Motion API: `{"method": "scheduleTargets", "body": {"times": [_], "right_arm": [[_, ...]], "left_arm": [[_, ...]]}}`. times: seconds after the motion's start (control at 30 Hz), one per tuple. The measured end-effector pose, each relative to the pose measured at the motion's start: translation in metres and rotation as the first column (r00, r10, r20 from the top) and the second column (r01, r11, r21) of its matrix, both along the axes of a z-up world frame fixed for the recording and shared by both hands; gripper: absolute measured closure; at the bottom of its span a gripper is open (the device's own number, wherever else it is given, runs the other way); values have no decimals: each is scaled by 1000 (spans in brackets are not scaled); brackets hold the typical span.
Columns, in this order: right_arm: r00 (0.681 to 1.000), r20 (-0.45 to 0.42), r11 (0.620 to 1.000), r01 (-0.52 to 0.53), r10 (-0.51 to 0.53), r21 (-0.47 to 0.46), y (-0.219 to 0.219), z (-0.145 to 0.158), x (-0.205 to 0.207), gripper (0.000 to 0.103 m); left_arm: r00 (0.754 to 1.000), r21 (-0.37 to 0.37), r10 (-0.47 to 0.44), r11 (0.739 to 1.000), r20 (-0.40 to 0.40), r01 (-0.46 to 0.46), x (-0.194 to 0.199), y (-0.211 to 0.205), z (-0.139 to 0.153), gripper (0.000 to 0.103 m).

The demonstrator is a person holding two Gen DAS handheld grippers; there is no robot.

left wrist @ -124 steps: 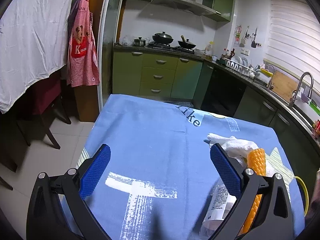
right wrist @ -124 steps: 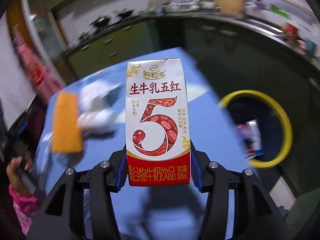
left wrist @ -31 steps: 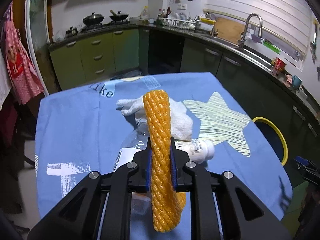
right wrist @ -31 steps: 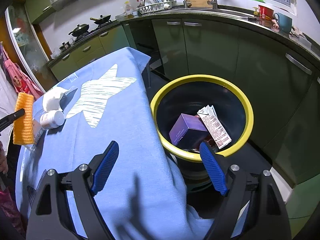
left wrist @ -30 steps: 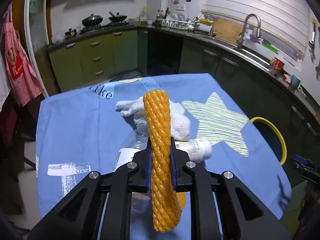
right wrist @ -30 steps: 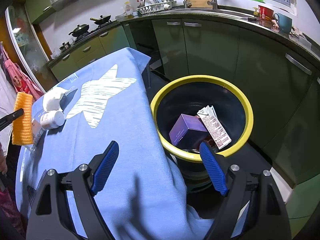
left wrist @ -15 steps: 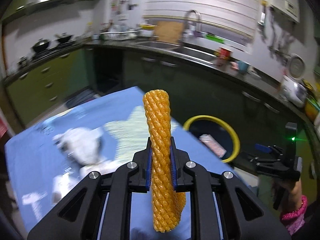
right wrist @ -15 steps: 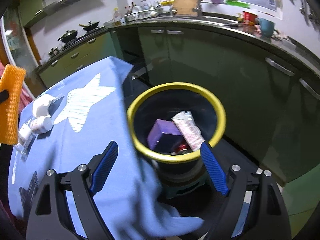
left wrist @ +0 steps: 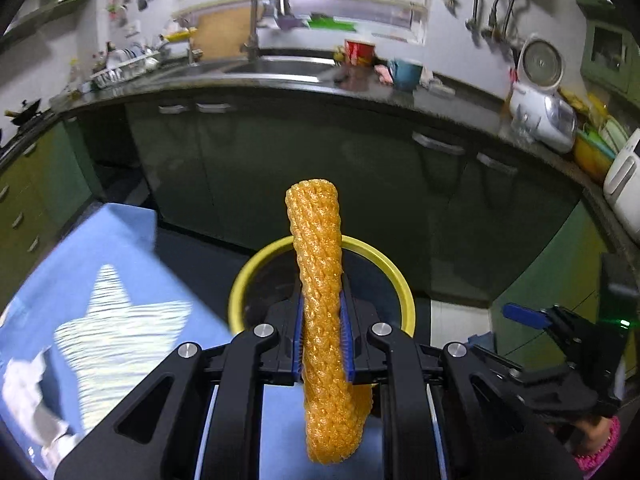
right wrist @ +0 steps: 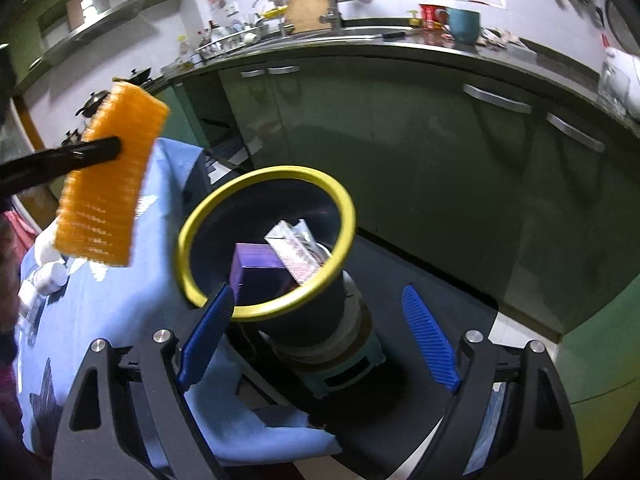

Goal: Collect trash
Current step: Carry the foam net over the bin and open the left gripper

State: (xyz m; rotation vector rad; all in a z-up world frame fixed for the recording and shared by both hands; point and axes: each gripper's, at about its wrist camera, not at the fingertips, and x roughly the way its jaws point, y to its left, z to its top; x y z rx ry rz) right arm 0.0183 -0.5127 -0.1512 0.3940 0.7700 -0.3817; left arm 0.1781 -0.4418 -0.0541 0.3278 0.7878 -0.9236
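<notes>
My left gripper is shut on an orange foam net sleeve and holds it upright in the air, in line with the yellow-rimmed dark trash bin beyond the table edge. In the right wrist view the sleeve hangs left of the bin, which holds a purple box and a milk carton. My right gripper is open and empty, low in front of the bin.
The blue star-print tablecloth covers the table on the left. A white pill bottle and crumpled white paper lie on it. Green kitchen cabinets and a counter with a sink stand behind the bin.
My left gripper has swung right with the orange sleeve, from over the table to facing the bin. My right gripper has drawn back and lower beside the bin, still open.
</notes>
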Motion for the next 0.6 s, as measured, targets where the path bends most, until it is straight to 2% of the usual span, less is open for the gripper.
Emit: {"method": "scheduleTargets", "body": {"times": [0.3, 0.33, 0.43, 0.6], "right_arm": [[999, -18, 999, 32, -31, 33, -19, -16, -3, 21], [999, -19, 999, 32, -32, 35, -20, -17, -3, 21], [999, -19, 999, 29, -28, 38, -20, -18, -2, 21], [1000, -16, 999, 22, -22, 33, -16, -14, -2, 21]], "left_arm": [[999, 58, -32, 998, -37, 34, 17, -70, -59, 85], [999, 66, -27, 997, -38, 30, 18, -74, -64, 82], [1000, 84, -11, 996, -21, 12, 20, -77, -75, 65], [1000, 68, 3, 998, -10, -2, 20, -62, -67, 51]]}}
